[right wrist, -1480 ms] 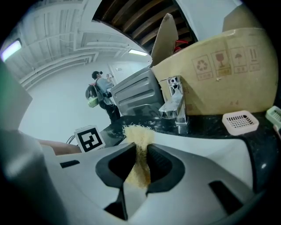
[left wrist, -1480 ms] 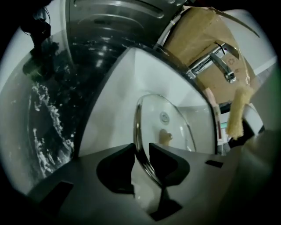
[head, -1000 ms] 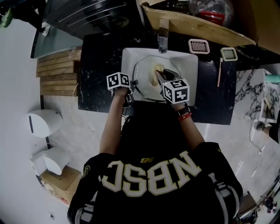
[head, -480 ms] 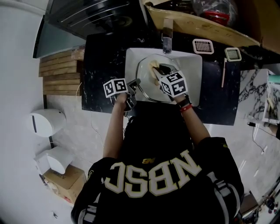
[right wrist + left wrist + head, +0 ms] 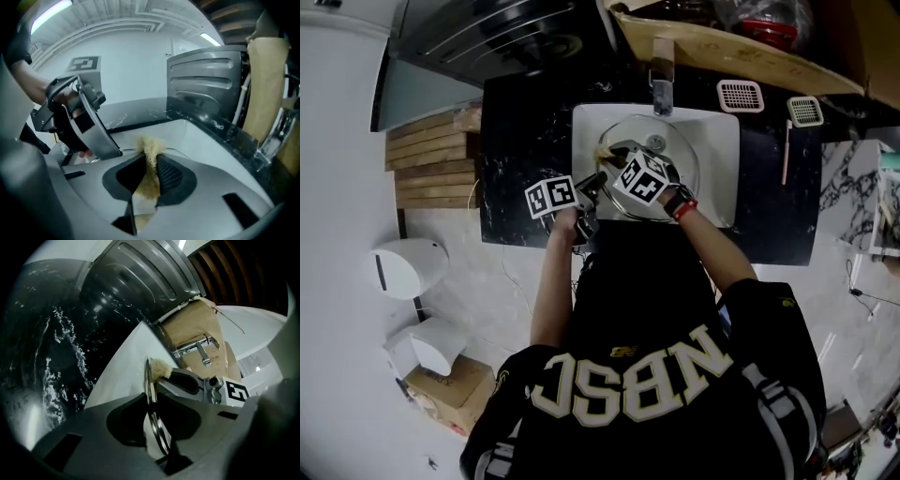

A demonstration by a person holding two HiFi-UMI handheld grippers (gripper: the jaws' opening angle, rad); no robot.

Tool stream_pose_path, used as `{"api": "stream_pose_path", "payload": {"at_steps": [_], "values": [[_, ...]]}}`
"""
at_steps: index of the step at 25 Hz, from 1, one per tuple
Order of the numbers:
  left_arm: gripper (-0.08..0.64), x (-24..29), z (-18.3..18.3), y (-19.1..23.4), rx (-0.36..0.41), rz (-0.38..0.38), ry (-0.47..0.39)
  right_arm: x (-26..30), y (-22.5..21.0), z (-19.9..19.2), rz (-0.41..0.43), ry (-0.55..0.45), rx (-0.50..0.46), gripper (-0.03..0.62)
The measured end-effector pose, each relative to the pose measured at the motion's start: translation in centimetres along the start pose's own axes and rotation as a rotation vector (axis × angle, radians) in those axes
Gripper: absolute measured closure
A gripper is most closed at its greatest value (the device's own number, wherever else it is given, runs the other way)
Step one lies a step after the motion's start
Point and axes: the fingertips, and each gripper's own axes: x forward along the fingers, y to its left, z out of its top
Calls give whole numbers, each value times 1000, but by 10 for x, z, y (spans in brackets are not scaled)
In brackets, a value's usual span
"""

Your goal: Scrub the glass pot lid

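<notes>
The glass pot lid (image 5: 680, 157) stands tilted in the white sink (image 5: 719, 192). My left gripper (image 5: 592, 184) is shut on the lid's metal rim (image 5: 152, 420) at its near-left edge; the rim runs edge-on between the jaws. My right gripper (image 5: 611, 155) is shut on a yellow sponge (image 5: 149, 174), whose frayed tip (image 5: 160, 368) presses against the lid's upper left part. In the right gripper view the left gripper (image 5: 77, 119) shows at the left with a hand behind it.
A faucet (image 5: 662, 86) stands at the sink's back edge. Black marble counter (image 5: 525, 141) surrounds the sink. Wooden boards (image 5: 431, 155) lie to the left, two small strainers (image 5: 740, 96) at the back right, a dark metal appliance (image 5: 140, 277) behind.
My right gripper has swept leftward across the lid with the sponge and rolled over. My left gripper has kept its hold on the rim and lifted slightly.
</notes>
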Motion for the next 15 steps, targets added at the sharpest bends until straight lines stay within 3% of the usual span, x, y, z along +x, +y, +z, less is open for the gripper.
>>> {"api": "stream_pose_path", "payload": {"at_steps": [5, 15], "values": [[474, 2, -1, 3, 47, 40, 26, 14, -10, -5, -17, 22, -24, 525], [469, 3, -2, 6, 66, 74, 53, 37, -55, -18, -120, 88, -21, 526]]}}
